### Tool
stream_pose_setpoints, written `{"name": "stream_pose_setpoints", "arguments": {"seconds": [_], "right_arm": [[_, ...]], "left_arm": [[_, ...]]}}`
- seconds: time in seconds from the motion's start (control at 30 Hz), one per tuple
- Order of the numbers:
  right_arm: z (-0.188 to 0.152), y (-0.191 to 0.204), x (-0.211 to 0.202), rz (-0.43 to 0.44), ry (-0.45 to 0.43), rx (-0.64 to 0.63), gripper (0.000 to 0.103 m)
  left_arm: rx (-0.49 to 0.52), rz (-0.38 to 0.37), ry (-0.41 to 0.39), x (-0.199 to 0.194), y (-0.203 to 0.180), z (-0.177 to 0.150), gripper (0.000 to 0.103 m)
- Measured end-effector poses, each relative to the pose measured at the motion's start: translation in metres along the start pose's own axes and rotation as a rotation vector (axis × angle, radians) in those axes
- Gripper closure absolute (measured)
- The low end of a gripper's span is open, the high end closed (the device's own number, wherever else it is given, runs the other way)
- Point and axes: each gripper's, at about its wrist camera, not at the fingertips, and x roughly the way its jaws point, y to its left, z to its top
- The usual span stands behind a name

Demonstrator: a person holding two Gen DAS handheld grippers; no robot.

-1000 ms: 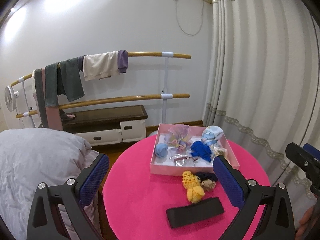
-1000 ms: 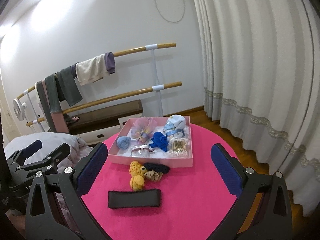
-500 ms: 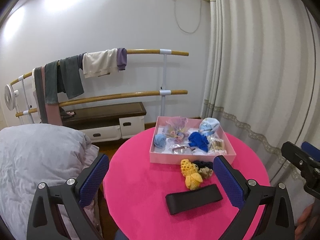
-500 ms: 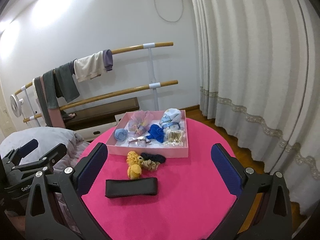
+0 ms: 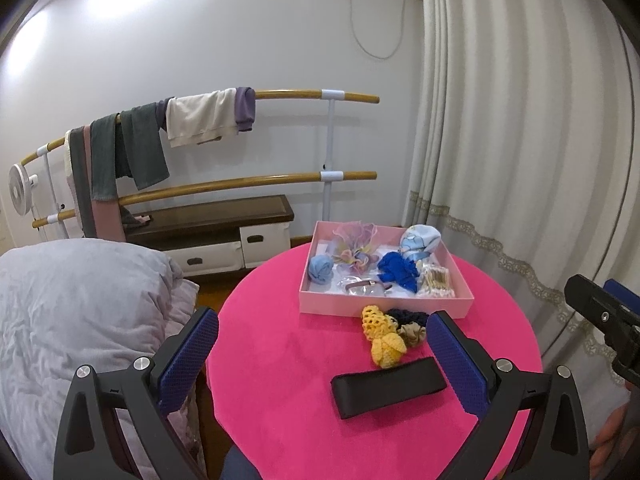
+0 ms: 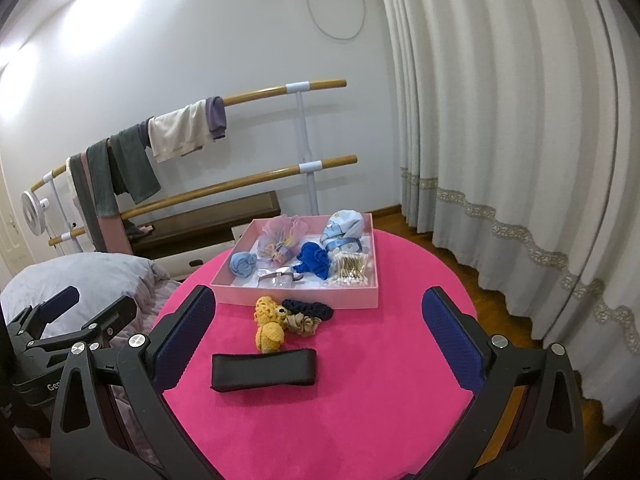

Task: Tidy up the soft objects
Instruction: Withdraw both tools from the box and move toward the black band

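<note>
Bright, even indoor light with glare on the upper wall [image 5: 100, 4]; fisheye edges bend, perhaps slightly soft.

Both tongs, left [image 5: 322, 354] and right [image 6: 319, 330], have pulled back from the pink box [image 6: 296, 301], showing more counter [image 6: 360, 400].

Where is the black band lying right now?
In both wrist views the black band lies flat on the pink table, outside the pink box, just in front of the yellow crocheted piece.
</note>
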Motion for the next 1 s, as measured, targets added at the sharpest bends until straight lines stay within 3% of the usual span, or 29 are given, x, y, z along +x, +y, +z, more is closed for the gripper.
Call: {"name": "stream_pose_setpoints", "arguments": {"seconds": [0.57,1.0], "right_arm": [[0.003,-0.002,0.003,-0.009,0.001,0.007,0.000],[0.000,-0.011,0.038,-0.024,0.068,0.025,0.000]], "left_arm": [[-0.032,0.012,0.004,0.014,0.002,-0.005,0.000],[-0.027,0.001,0.095,0.065,0.005,-0.012,0.000]]}}
